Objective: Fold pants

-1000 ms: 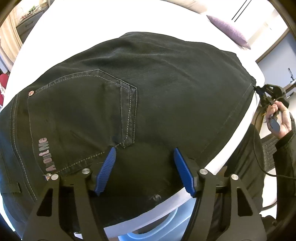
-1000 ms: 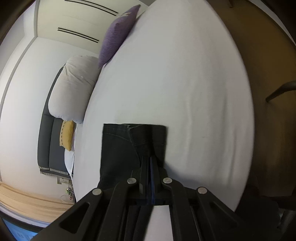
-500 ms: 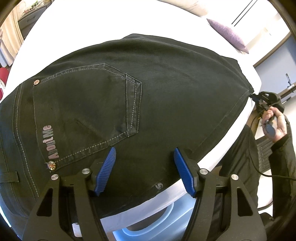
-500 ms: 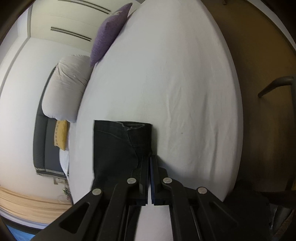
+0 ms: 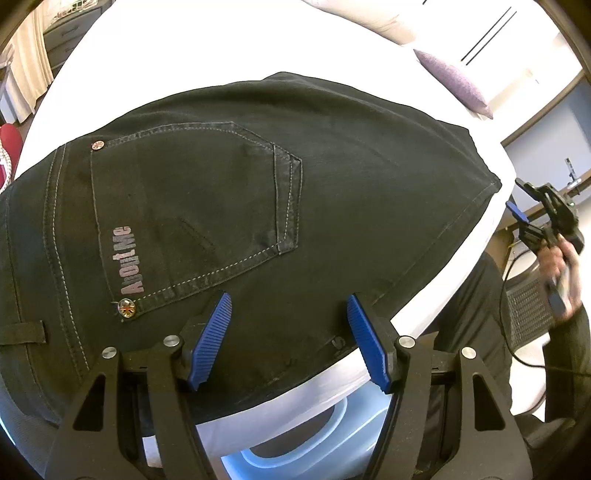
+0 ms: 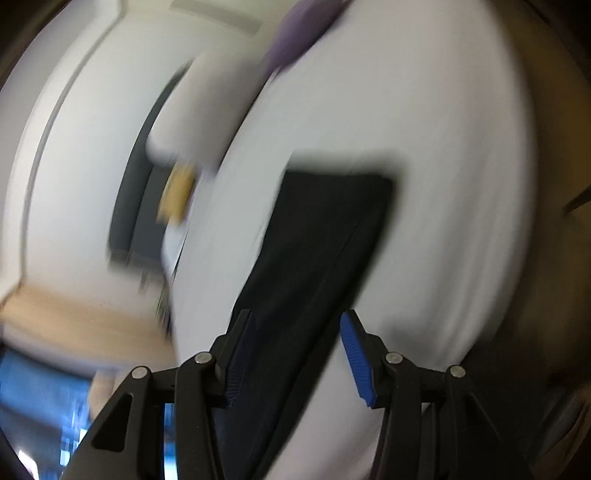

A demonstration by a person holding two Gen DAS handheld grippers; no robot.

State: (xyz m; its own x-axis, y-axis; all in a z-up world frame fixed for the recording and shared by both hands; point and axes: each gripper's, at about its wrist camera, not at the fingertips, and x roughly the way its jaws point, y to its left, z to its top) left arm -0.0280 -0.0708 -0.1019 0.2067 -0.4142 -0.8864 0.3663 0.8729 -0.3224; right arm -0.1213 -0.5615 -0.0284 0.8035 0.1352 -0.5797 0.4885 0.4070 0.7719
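Black jeans (image 5: 258,206) lie flat on a white bed (image 5: 177,48), back pocket with pink lettering facing up, waist at the left. My left gripper (image 5: 288,306) is open and empty just above the jeans near the bed's front edge. In the blurred right wrist view the leg end of the jeans (image 6: 317,236) lies on the bed. My right gripper (image 6: 297,325) is open and hovers over the leg, holding nothing. It also shows in the left wrist view (image 5: 532,221), off the bed's right edge.
A purple pillow (image 5: 454,81) and a pale pillow (image 5: 373,18) lie at the far end of the bed. A light blue tub (image 5: 295,435) sits below the bed's front edge. A person's dark clothing (image 5: 476,325) is at the right.
My right gripper has opened and let go of the leg end, pulling back fast so the view blurs. The left gripper stays open and has shifted slightly along the jeans.
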